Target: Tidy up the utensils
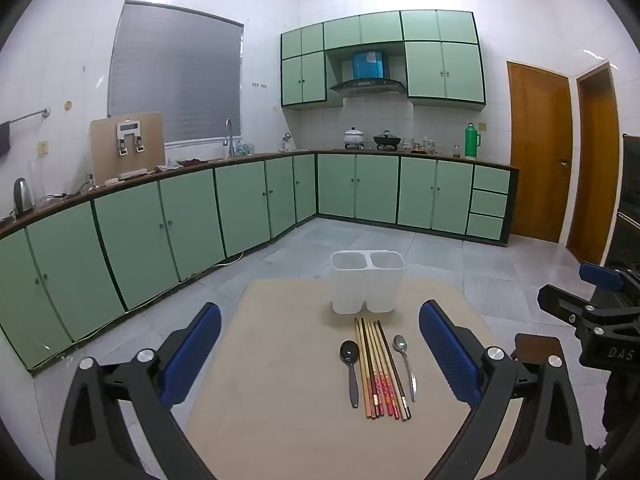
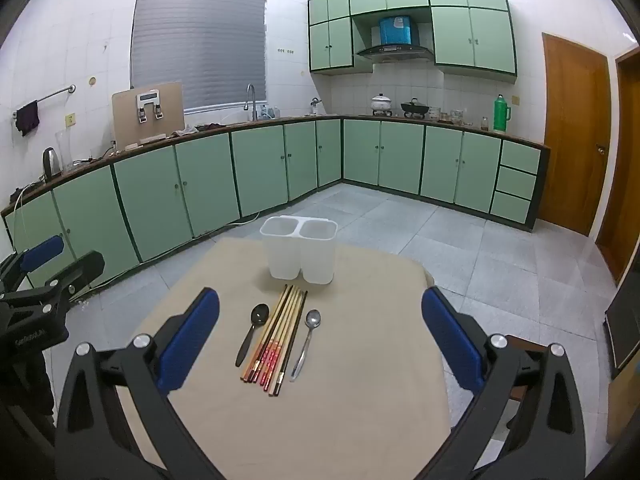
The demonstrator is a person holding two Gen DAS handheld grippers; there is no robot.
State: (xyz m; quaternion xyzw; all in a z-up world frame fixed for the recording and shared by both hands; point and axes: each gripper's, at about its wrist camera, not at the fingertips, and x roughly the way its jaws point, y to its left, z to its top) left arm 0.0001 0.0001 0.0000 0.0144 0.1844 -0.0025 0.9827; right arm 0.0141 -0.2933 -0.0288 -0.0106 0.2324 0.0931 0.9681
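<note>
Nearest the lens in the left wrist view, the left gripper (image 1: pixel 320 354) fills the lower frame with its two blue-padded fingers (image 1: pixel 192 354) spread wide apart, holding nothing; the right gripper (image 2: pixel 320 342) shows the same wide gap in its own view, also holding nothing. Between the fingers in both views lies the beige table (image 1: pixel 280 400), and on it the utensils sit in one tight row at centre frame: two spoons and a bundle of chopsticks. The dark spoon (image 1: pixel 351 368) lies just left of the chopsticks (image 1: pixel 380 372), the silver spoon (image 1: pixel 405 364) just right of them, all with handles toward the camera. The sticks look to number about eight, though they lie so close together that the count is not certain; several carry red patterned bands near the handle end. Just beyond the tips of the chopsticks, higher in the frame, stands one white holder (image 1: pixel 367 282) with two open compartments side by side, both showing nothing inside, upright near the far edge of the table. Bare tabletop extends to the left and right of the row, up to each finger. At the right edge of the left wrist view the other gripper appears, off to the side of the table. Green cabinets (image 2: pixel 200 184) line the walls across the upper half of the frame, well apart from the table.
</note>
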